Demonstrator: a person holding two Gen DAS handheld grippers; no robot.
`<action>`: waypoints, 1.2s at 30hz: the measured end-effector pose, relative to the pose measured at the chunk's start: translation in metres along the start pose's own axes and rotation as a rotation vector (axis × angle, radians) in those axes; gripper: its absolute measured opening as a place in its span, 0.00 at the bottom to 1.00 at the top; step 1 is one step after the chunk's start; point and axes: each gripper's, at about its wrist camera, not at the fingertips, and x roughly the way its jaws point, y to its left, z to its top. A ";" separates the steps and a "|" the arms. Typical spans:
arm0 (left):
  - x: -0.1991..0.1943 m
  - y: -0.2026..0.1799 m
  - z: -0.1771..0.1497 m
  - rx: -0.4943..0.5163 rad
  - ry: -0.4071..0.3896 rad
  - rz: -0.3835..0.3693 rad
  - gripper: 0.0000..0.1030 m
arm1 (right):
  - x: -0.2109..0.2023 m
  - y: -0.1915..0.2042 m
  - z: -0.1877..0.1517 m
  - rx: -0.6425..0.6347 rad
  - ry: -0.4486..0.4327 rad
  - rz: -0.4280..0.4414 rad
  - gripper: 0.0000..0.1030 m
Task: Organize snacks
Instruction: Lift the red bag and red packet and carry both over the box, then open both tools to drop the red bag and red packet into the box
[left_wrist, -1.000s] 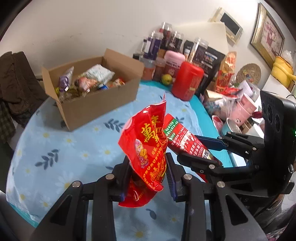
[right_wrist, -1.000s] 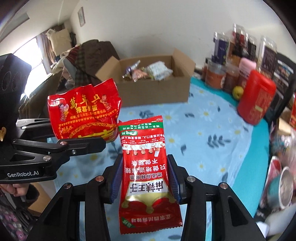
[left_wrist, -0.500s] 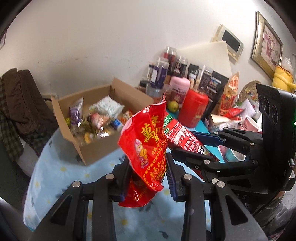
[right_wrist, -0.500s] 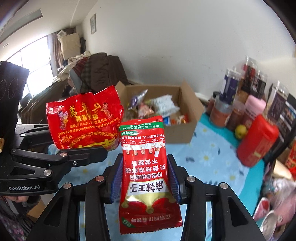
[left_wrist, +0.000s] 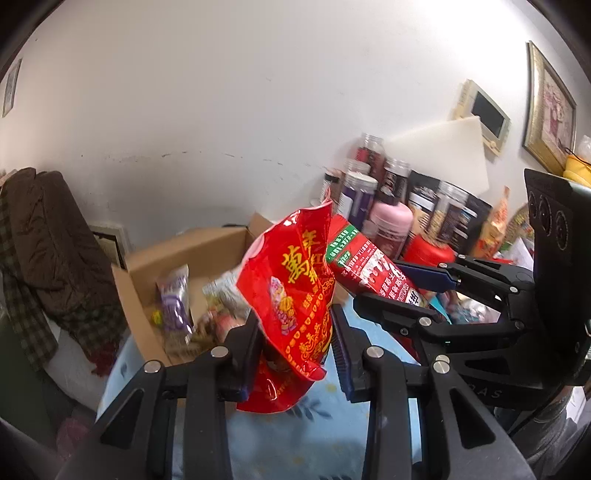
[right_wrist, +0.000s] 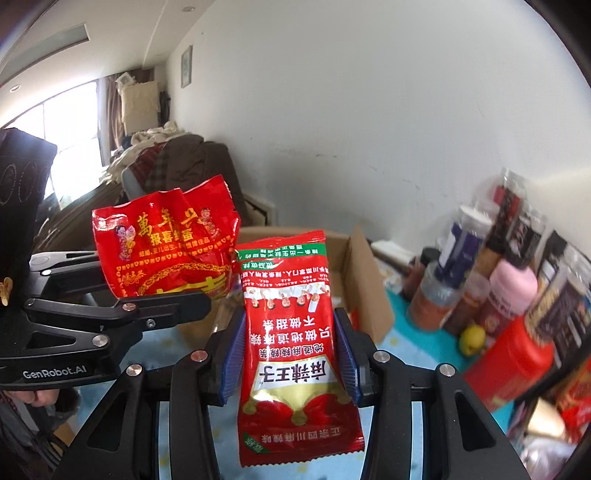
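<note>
My left gripper (left_wrist: 295, 350) is shut on a crinkled red snack bag with gold lettering (left_wrist: 291, 291), held in the air; it also shows in the right wrist view (right_wrist: 166, 240). My right gripper (right_wrist: 290, 354) is shut on a red spicy-strip packet with a green band (right_wrist: 291, 339), which also shows in the left wrist view (left_wrist: 369, 269). The two bags are side by side, close together. The open cardboard box (left_wrist: 184, 258) with several snack packs inside lies ahead and below; its right flap shows in the right wrist view (right_wrist: 362, 280).
Several jars, a pink bottle (left_wrist: 391, 225) and a red canister (right_wrist: 513, 358) stand by the wall right of the box. A yellow-green fruit (right_wrist: 472, 338) lies near them. The table has a light blue flowered cloth (left_wrist: 295, 435). Dark clothes are piled at left (left_wrist: 48, 240).
Both grippers have risen and tilted up with their bags still held. The box and table have dropped lower in both views and more wall shows.
</note>
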 end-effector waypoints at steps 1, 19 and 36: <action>0.005 0.004 0.005 0.000 -0.001 0.001 0.33 | 0.007 -0.002 0.006 -0.003 -0.006 0.000 0.43; 0.122 0.071 0.051 -0.008 0.078 0.093 0.33 | 0.138 -0.060 0.050 0.066 0.028 0.060 0.43; 0.172 0.075 0.025 0.026 0.274 0.170 0.33 | 0.192 -0.065 0.020 0.073 0.208 0.042 0.43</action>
